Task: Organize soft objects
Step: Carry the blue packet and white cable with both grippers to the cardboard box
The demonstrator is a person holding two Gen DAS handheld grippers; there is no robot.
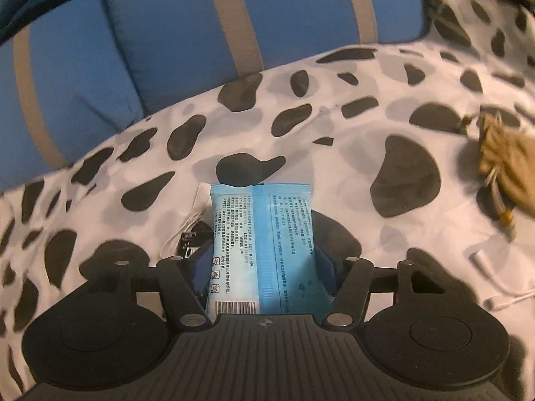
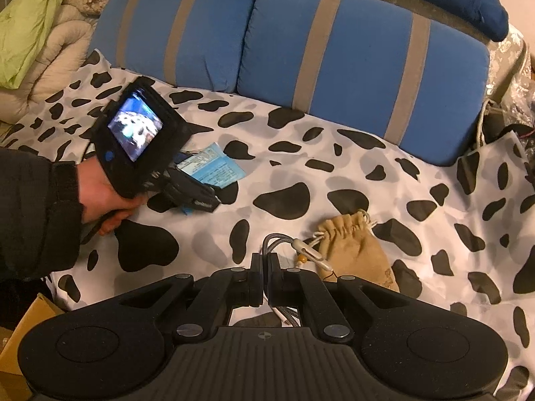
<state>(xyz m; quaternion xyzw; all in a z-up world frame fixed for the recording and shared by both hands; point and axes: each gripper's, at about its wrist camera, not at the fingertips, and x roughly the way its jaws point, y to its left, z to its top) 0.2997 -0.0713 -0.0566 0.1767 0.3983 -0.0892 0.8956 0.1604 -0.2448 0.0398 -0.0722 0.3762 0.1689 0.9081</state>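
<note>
My left gripper (image 1: 262, 260) is shut on a light blue wet-wipes pack (image 1: 260, 247), held low over the cow-print sheet (image 1: 334, 127). In the right wrist view the left gripper (image 2: 197, 197) and the pack (image 2: 214, 167) show at the left, held by a hand. My right gripper (image 2: 265, 267) is shut on a grey braided cable (image 2: 274, 239) with a white plug end. A tan drawstring pouch (image 2: 354, 250) lies just right of it on the sheet; it also shows in the left wrist view (image 1: 508, 167).
Two blue cushions with grey stripes (image 2: 351, 53) line the back of the bed. A beige quilt and green cloth (image 2: 36, 33) are piled at the far left. A cardboard box (image 2: 30, 327) sits at the lower left. A white cable (image 1: 501, 287) lies on the sheet.
</note>
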